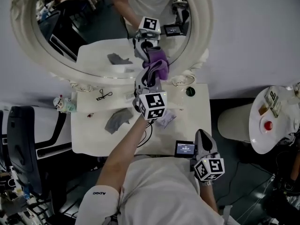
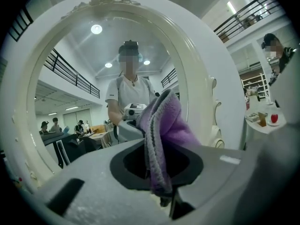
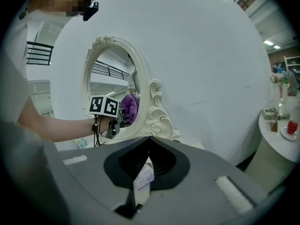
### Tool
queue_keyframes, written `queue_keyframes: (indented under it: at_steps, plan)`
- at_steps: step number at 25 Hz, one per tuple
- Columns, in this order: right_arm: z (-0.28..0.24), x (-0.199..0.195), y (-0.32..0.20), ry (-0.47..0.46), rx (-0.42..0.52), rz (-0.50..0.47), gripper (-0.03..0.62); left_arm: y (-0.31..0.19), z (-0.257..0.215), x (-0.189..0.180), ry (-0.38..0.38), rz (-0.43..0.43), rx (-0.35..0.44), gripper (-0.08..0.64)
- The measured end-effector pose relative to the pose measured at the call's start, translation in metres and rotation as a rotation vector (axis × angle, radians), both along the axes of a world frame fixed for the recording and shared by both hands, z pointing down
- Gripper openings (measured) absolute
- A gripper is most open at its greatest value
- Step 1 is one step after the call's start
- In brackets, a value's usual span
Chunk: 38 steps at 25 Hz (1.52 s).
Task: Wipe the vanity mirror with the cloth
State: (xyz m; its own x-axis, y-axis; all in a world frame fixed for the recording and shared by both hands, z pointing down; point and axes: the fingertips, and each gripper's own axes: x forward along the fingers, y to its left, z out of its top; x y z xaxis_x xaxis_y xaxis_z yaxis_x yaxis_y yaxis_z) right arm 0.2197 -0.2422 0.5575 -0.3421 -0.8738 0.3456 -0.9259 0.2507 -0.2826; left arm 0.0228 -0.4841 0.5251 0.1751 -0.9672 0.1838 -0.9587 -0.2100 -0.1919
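Left gripper (image 1: 147, 77) clamped on purple cloth (image 1: 158, 65), cloth touched vanity mirror (image 1: 200, 32) glass at its 5 o'clock, right gripper (image 1: 202, 136) jaws closed, empty, at table (image 1: 93, 136) 5 o'clock edge.

Plain white wall (image 1: 253, 41) straight ahead of the left gripper (image 1: 149, 76). A small white rectangular vanity table (image 1: 89, 135) sits under that claw, with a black office chair (image 1: 23, 144) way off to its left. There's a round white side table (image 1: 258, 125) right of the right gripper (image 1: 202, 137), and dark grey floor (image 1: 229, 163) in between.
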Motion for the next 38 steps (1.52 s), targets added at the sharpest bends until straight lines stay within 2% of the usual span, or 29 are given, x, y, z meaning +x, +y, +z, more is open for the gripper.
queue_keyframes:
  at_steps: [5,9,14,19,25,34,38]
  plan:
    - [-0.004,-0.035,0.008,0.016,-0.014,0.019,0.008,0.002,0.003,-0.034,0.018,0.014,-0.028,0.058]
    - [-0.009,-0.072,0.006,0.029,-0.008,-0.023,0.008,0.005,0.013,-0.081,0.035,-0.027,-0.050,0.058]
    - [-0.018,-0.112,0.001,0.045,0.015,-0.070,0.008,0.011,0.019,-0.134,0.002,-0.053,-0.059,0.058]
    - [-0.017,-0.133,0.002,0.058,0.008,-0.089,0.008,0.014,0.022,-0.179,-0.020,-0.096,-0.060,0.058]
    - [-0.015,-0.152,0.003,0.062,0.001,-0.085,0.008,0.018,0.025,-0.234,0.006,-0.168,-0.069,0.060]
    - [-0.013,-0.169,0.011,0.054,0.010,-0.091,0.008,0.023,0.019,-0.268,-0.028,-0.213,-0.052,0.058]
    - [-0.016,-0.160,0.012,0.061,0.010,-0.085,0.008,0.026,0.017,-0.268,0.011,-0.228,-0.040,0.058]
